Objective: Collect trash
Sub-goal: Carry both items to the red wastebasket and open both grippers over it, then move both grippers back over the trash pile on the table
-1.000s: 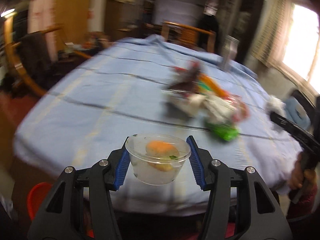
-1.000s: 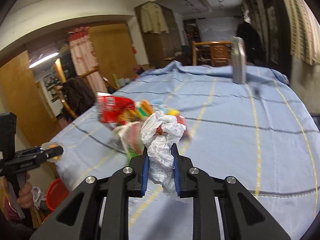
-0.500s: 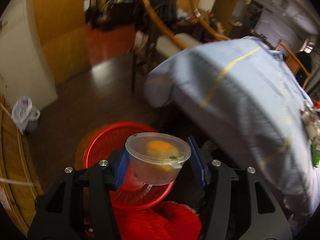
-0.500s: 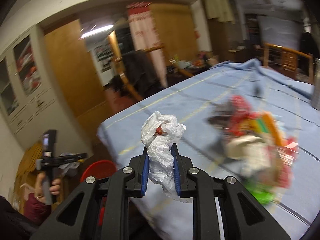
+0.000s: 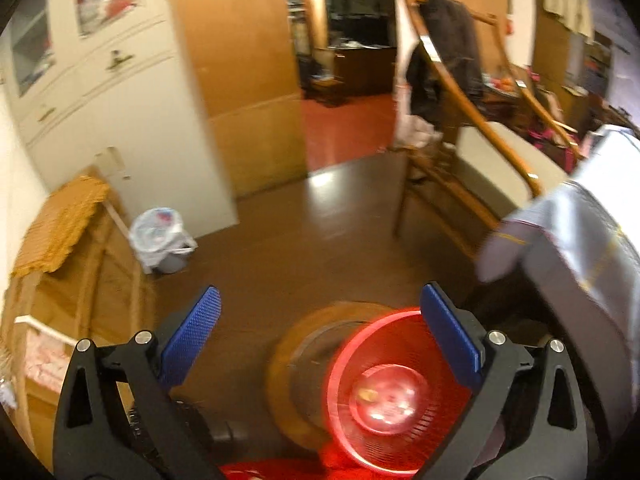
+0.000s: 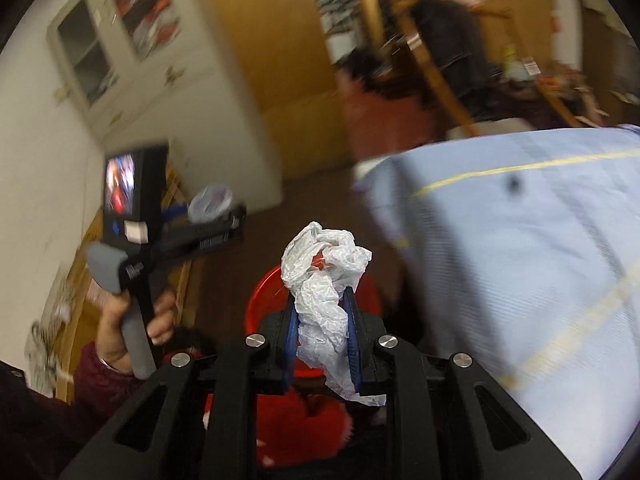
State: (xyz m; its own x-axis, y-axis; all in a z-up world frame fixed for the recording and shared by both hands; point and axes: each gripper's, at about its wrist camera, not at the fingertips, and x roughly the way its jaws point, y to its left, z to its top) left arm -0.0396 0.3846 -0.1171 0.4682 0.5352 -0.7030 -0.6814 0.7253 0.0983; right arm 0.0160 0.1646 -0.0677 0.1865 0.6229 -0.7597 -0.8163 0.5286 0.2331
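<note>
Beside the worktop [image 6: 540, 240], over the floor: left claw [image 5: 320, 320] opening wide, nothing between its blue pads [image 5: 192, 332], poised above the red basket [image 5: 400, 392] so a drop lands inside. Clear plastic cup [image 5: 384, 396] seen blurred within the basket, seemingly at the bottom. Right claw [image 6: 322, 320] clamped on a crumpled white plastic bag [image 6: 324, 280], carried over the same basket's rim, likely for the next drop. Gripped at the bag's waist, hence the loose ends spilling above and below. Further off, a lined grey bin [image 5: 160, 240] by the cupboard, not the target, judging by aim.
</note>
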